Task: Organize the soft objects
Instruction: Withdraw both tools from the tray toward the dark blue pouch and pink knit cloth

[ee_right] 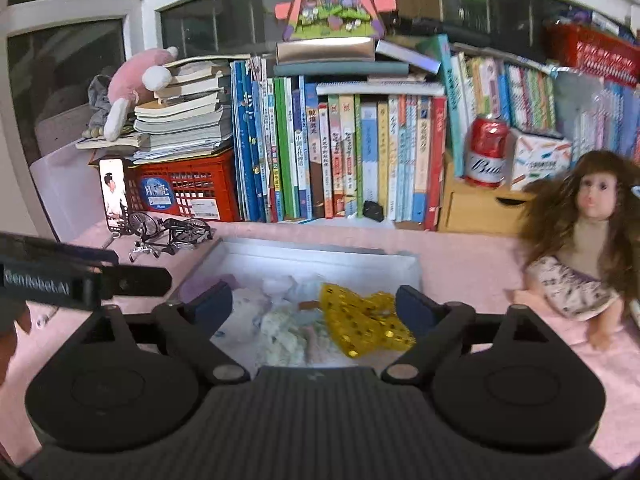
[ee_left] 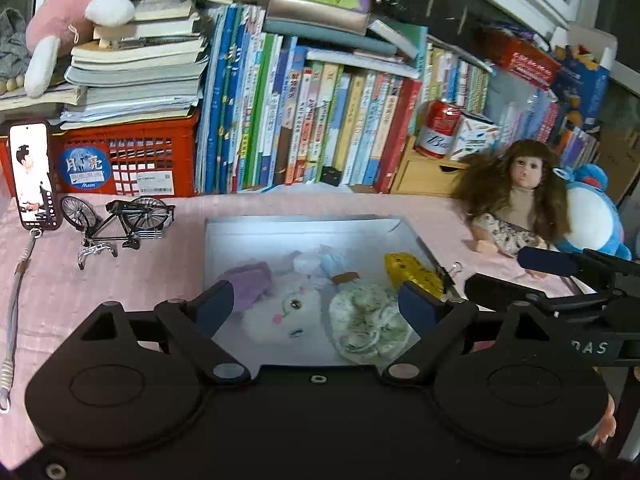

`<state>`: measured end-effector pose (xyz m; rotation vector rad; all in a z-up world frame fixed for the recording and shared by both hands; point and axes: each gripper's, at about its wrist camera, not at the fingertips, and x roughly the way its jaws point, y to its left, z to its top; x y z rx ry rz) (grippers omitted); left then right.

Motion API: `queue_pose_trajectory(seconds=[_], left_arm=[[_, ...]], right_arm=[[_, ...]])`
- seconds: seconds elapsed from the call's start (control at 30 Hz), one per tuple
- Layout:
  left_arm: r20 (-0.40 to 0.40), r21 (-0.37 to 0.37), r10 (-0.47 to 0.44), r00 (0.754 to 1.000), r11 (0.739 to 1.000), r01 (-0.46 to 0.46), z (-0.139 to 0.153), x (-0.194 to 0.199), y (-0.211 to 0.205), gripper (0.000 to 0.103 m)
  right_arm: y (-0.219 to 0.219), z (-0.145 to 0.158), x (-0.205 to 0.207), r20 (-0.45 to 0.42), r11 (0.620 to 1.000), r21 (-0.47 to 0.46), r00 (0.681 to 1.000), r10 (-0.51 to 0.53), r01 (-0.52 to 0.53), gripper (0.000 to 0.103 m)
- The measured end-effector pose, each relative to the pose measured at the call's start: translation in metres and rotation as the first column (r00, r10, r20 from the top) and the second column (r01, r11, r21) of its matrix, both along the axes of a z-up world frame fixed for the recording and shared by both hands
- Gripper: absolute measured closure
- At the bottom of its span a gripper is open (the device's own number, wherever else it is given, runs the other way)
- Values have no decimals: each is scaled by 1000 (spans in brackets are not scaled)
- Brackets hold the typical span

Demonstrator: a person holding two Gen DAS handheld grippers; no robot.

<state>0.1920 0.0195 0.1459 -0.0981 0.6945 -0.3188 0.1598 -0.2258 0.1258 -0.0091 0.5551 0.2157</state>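
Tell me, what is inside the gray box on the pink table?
Inside the gray box: a white plush, purple cloth, floral cloth, and yellow sequin fabric. Whatever lies beneath them is covered.

Soft indoor light falls evenly over a pink table (ee_left: 120,280), while the pale tray (ee_left: 304,236) just ahead of the left hand-held gripper (ee_left: 316,304) glares almost white, washing out the cloth inside. Fisheye distortion bends the row of books (ee_left: 304,120) and the window frame (ee_right: 80,8) toward the edges, and the corners go dark. In the right wrist view, the doll (ee_right: 592,232) to the right of the hand-held gripper is slightly blurred. A phone (ee_left: 34,176) screen glows far left.
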Motion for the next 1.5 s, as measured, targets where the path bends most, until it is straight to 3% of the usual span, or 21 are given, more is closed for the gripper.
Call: queue_pose_trajectory(seconds=[0.17, 0.57, 0.8, 0.93, 1.0, 1.2, 1.5], left_arm=[[43, 1, -39, 998, 999, 39, 2, -29, -4, 13], [146, -2, -157, 977, 987, 159, -16, -108, -26, 11], [169, 70, -199, 965, 979, 190, -45, -142, -43, 11], [154, 66, -190, 970, 981, 181, -61, -149, -48, 11], [138, 68, -191, 972, 981, 183, -72, -153, -53, 11], [83, 79, -181, 980, 981, 175, -105, -152, -67, 11], [153, 146, -109, 982, 986, 86, -134, -140, -87, 12]], right_arm=[[-14, 2, -37, 76, 998, -57, 997, 9, -4, 0], [-43, -12, -104, 182, 994, -104, 983, -26, 45, 0], [-60, -41, -121, 147, 991, -105, 987, -71, 87, 0], [-65, -60, -128, 110, 989, -114, 990, -84, 97, 1], [-67, -69, -127, 70, 988, -110, 992, -105, 113, 7], [-63, -97, -128, 23, 980, -160, 993, -117, 119, 15], [-62, -129, -117, 30, 970, -206, 991, -128, 132, 36]])
